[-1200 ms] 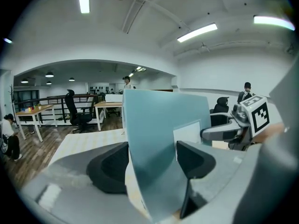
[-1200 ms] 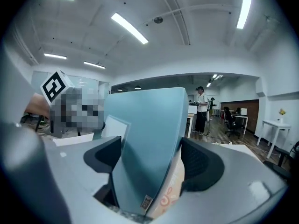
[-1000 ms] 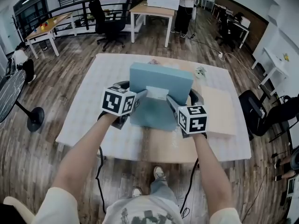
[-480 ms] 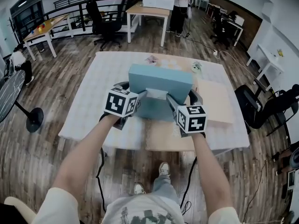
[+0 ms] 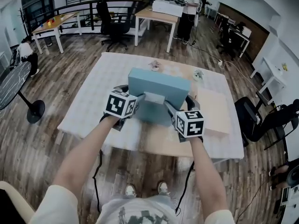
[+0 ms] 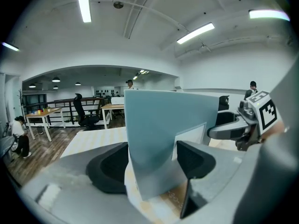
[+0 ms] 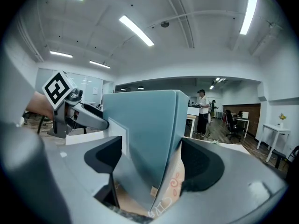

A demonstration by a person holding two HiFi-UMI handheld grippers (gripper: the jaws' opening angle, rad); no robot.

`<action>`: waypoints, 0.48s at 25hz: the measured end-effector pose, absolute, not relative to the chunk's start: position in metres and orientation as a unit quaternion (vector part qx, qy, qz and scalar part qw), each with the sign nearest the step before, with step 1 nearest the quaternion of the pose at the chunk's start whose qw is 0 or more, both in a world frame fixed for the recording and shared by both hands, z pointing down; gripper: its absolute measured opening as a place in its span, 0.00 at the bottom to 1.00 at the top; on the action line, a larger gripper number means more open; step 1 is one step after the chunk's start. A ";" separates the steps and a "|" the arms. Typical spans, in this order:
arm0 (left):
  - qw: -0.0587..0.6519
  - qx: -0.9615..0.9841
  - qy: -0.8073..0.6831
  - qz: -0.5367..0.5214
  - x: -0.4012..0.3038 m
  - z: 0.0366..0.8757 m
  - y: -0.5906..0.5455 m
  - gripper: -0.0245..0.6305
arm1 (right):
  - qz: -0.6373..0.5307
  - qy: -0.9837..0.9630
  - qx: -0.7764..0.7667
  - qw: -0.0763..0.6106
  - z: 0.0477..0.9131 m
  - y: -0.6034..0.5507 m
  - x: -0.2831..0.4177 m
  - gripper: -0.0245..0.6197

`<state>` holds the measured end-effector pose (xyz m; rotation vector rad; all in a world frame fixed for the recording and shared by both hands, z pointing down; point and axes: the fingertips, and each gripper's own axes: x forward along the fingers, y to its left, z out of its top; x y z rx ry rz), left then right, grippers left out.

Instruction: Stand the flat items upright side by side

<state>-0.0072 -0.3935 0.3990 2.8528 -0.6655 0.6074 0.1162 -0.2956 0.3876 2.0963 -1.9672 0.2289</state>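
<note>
One blue book (image 5: 159, 85) — upright, it seems — clenched in left tool (image 5: 141, 97), right tool (image 5: 167, 106)

wood floor (image 5: 70, 66), office desks (image 5: 154, 16), ceiling striplights (image 6: 84, 3)

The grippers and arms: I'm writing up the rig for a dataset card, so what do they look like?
The left gripper and right gripper have grey bodies with black pads. Each carries a white cube with black square markers. Black cables hang below them. The person wears pale short sleeves.
</note>
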 end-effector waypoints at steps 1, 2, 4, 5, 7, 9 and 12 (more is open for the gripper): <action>0.076 0.949 -0.229 0.201 -0.007 0.399 -0.394 0.55 | 0.077 -0.683 0.715 0.127 0.388 -0.295 0.117 0.64; 0.077 0.948 -0.238 0.199 -0.007 0.400 -0.394 0.55 | 0.075 -0.689 0.709 0.127 0.388 -0.295 0.117 0.64; 0.079 0.944 -0.256 0.194 -0.008 0.401 -0.395 0.55 | 0.070 -0.703 0.696 0.129 0.389 -0.295 0.117 0.64; 0.082 0.941 -0.265 0.192 -0.009 0.402 -0.395 0.55 | 0.069 -0.710 0.688 0.129 0.389 -0.295 0.116 0.64; 0.085 0.936 -0.283 0.190 -0.011 0.403 -0.393 0.55 | 0.068 -0.726 0.673 0.125 0.389 -0.294 0.116 0.64; 0.089 0.929 -0.306 0.187 -0.011 0.402 -0.392 0.56 | 0.064 -0.742 0.656 0.124 0.387 -0.292 0.116 0.64; 0.098 0.917 -0.345 0.177 -0.014 0.401 -0.391 0.56 | 0.056 -0.765 0.627 0.135 0.388 -0.290 0.119 0.64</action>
